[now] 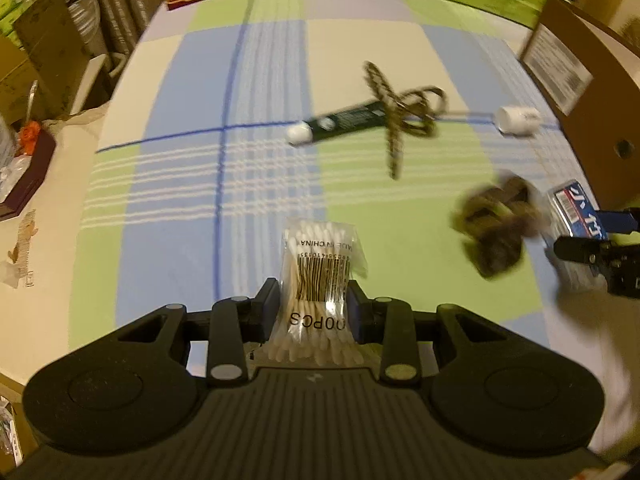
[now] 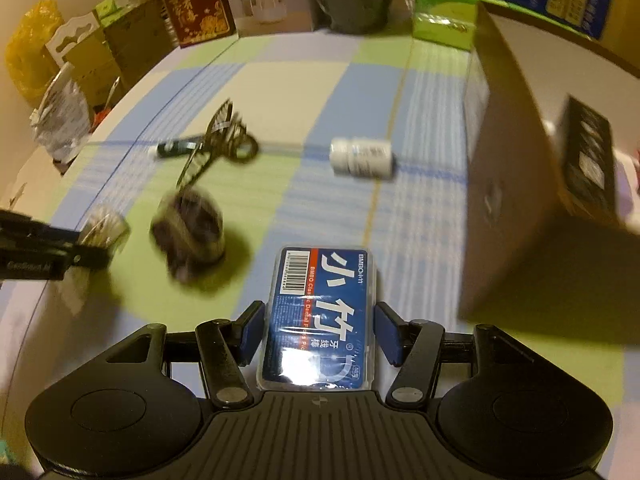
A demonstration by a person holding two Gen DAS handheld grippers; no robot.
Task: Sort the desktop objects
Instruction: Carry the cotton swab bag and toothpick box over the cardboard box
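My left gripper (image 1: 313, 300) is shut on a clear bag of cotton swabs (image 1: 320, 264), which sticks out forward between the pads. My right gripper (image 2: 320, 328) is shut on a blue dental floss pick box (image 2: 324, 300). On the checked tablecloth lie a dark green tube with a white cap (image 1: 340, 122), a braided cord (image 1: 400, 112) across it, and a white pill bottle (image 1: 518, 120) on its side. A blurred dark bundle (image 1: 496, 228) sits between the two grippers. In the right wrist view, the left gripper's finger (image 2: 40, 252) with the swabs is at the left edge.
A tall open cardboard box (image 2: 520, 184) stands at the right, with a dark carton (image 2: 588, 160) inside it. A red box (image 2: 196, 8), a black container (image 2: 352, 0) and green packaging (image 2: 444, 28) line the far edge. Bags and cartons crowd the left side.
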